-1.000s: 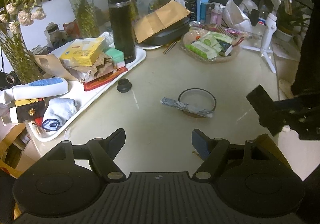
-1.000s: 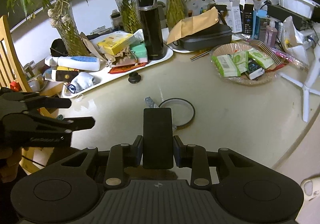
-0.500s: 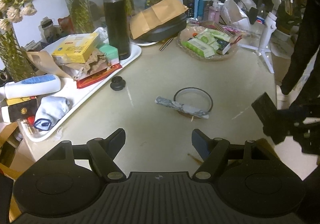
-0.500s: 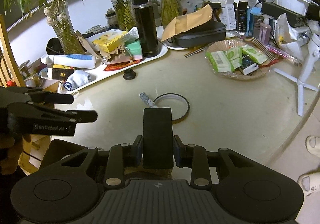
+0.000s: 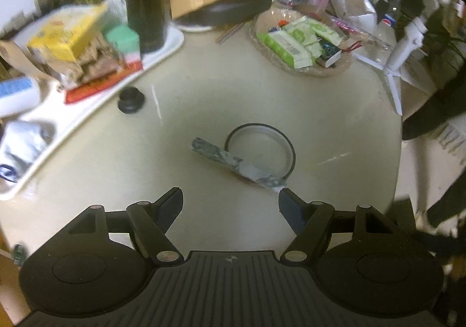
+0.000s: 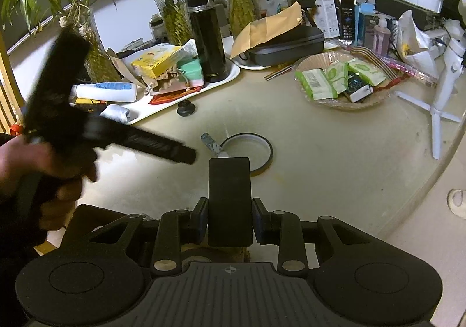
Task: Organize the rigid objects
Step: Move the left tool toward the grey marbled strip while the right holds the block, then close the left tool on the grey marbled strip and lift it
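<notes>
Our table [image 5: 335, 111] is round, pale and glossy, hard enough that anything flat on it gives little edge to get under. Along its left edge sits the white tray [image 6: 230, 76], smooth plastic with a raised rim, piled with a yellow box [image 6: 157, 60], a black flask [image 6: 207, 44] and soft packets. Toward the far right edge stands the woven basket [image 6: 308, 63], shallow and rough-textured, full of crinkly green packs.

In our right gripper [image 6: 230, 217] we hold the slab [image 6: 230, 190], a flat black rectangle with rounded corners, matte and stiff. The jaws are closed onto its long sides near its lower end, so most of it stands free above the table's near edge. We judge it light to moderate in weight and smooth enough to slip if squeezed loosely; a hold nearer its middle would steady it better.

Near the table's middle lies the ring [image 5: 262, 149], a thin dark hoop, rigid and light, best pinched across its rim. The strip [image 5: 236, 163], a narrow mottled blue-grey bar, lies touching the ring's near-left side; we would take it across its narrow width.

Our left gripper [image 5: 230, 204] hangs wide open and empty, near the strip's end.

The small black knob [image 5: 131, 98] sits just beside the tray's edge.
</notes>
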A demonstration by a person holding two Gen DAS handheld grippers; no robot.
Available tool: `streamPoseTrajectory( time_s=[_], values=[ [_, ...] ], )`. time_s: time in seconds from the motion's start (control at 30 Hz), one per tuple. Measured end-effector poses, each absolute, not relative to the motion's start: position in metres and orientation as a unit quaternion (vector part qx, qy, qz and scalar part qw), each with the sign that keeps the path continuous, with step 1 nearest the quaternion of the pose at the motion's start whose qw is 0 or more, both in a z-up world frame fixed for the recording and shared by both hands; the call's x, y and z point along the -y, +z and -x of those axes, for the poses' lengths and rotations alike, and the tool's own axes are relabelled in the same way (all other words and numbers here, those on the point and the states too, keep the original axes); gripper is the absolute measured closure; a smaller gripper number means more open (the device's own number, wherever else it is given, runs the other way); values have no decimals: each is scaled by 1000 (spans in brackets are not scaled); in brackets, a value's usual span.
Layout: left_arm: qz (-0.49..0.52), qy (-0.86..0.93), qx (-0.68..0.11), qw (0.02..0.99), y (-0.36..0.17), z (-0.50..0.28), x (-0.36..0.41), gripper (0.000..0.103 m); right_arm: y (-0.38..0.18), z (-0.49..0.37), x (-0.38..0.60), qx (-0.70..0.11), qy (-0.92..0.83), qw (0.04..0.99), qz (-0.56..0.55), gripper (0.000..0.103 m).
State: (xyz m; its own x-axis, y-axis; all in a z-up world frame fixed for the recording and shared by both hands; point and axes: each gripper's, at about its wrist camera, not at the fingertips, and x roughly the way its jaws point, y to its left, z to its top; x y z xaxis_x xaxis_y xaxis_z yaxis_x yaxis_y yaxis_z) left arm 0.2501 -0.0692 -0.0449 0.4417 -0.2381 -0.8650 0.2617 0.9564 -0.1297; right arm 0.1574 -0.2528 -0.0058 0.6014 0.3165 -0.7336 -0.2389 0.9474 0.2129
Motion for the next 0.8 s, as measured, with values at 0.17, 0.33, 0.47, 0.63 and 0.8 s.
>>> streamPoseTrajectory(
  time_s=[0.17, 0.33, 0.47, 0.63, 0.8],
  values=[
    [18, -126, -530, 838, -58, -278, 77, 31, -6, -158, 256, -420, 158, 892, -56, 69],
    [28, -101, -551, 828, -75, -299, 86, 40, -7, -159, 258, -421, 163, 890, -64, 69],
    [52, -98, -571, 813, -89, -310, 91, 46, -7, -160, 260, -422, 164, 889, -71, 69],
    [49, -94, -582, 806, -100, -311, 96, 85, -7, -160, 262, -423, 164, 888, -73, 69],
    [42, -96, -575, 812, -98, -306, 92, 87, -7, -160, 261, -424, 164, 888, -73, 69]
  ],
)
